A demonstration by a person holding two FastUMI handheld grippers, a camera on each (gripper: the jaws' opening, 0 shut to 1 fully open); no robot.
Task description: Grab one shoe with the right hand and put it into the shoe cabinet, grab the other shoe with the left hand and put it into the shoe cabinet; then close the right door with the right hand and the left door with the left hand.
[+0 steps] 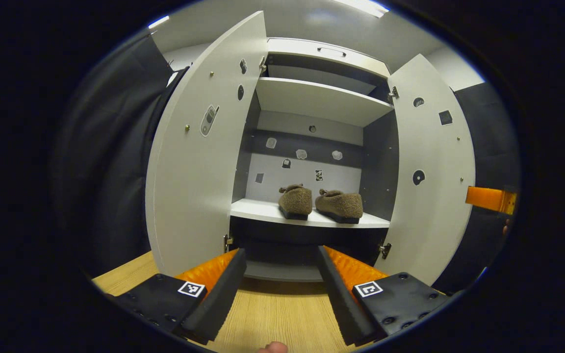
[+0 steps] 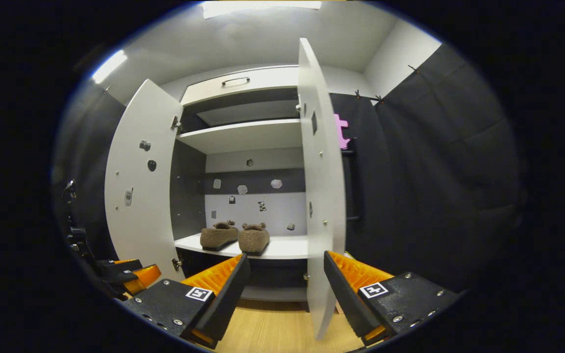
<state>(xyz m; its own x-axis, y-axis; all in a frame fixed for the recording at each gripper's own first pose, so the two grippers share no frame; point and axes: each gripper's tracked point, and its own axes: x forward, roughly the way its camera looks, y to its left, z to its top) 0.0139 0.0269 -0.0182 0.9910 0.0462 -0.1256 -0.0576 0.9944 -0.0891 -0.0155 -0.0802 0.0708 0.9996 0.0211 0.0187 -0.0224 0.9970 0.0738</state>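
Two brown fuzzy shoes (image 1: 295, 201) (image 1: 340, 205) sit side by side on the lower shelf (image 1: 263, 211) of the white shoe cabinet, toes pointing outward. In the right gripper view the same shoes (image 2: 218, 235) (image 2: 254, 239) rest on that shelf (image 2: 287, 247). Both doors stand wide: the left door (image 1: 194, 162) and the right door (image 1: 432, 166). My left gripper (image 1: 280, 255) is open and holds nothing, facing the cabinet's middle from a distance. My right gripper (image 2: 286, 260) is open too, and the right door's (image 2: 322, 196) edge stands close ahead by its right finger.
A wooden floor (image 1: 272, 309) runs up to the cabinet. Black cloth hangs on both sides. An upper shelf (image 1: 312, 98) and a drawer with a handle (image 1: 331, 51) sit above. The other gripper (image 1: 491, 200) shows at the right edge; the left gripper (image 2: 130, 277) shows low left in the right gripper view.
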